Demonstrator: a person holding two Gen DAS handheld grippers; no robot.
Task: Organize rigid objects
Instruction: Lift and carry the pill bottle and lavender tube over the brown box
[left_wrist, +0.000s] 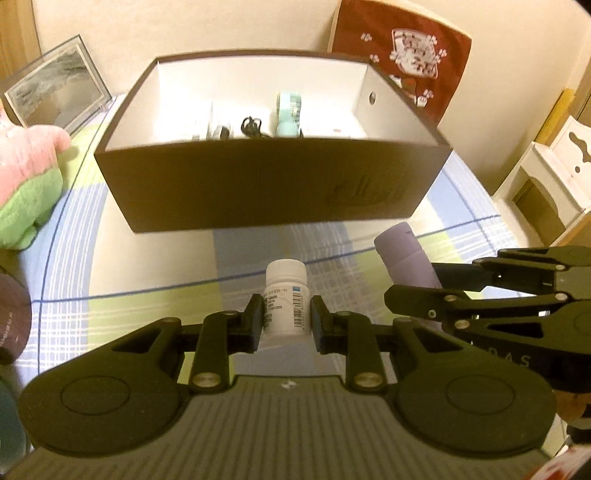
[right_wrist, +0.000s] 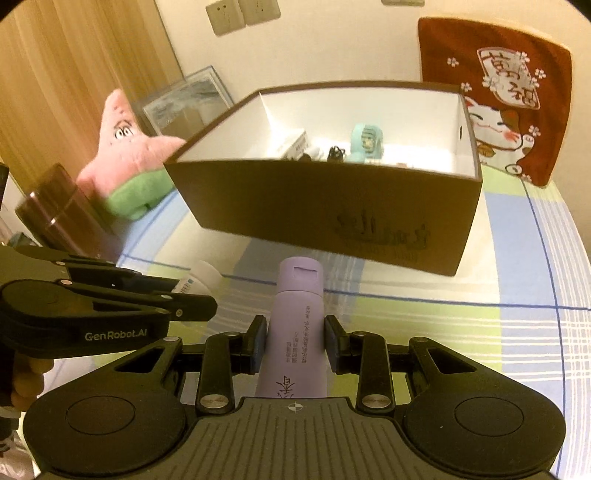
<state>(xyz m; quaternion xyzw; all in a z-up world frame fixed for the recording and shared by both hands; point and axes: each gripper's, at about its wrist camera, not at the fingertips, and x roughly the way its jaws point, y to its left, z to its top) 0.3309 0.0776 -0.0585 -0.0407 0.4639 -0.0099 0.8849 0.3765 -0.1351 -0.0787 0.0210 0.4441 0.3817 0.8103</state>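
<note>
The brown box's (left_wrist: 273, 192) near wall hides the lower parts of its contents. The dark canister (right_wrist: 59, 214) is blurred, and the pink plush (left_wrist: 26, 177) is cropped at the left edge.

A pink and green star plush toy (right_wrist: 125, 155) lies on the checked tablecloth (right_wrist: 517, 288), near a glass picture frame (left_wrist: 55, 85). A red lucky-cat cushion (right_wrist: 509, 96) leans against the wall. A brown canister (right_wrist: 55, 210) stands near the toy.

A white pill bottle (left_wrist: 285, 301) with a barcode label is pinched upright, and a lilac tube (right_wrist: 295, 328) with dark lettering is held cap-forward, both just before the open brown box (left_wrist: 273, 184) holding small items
</note>
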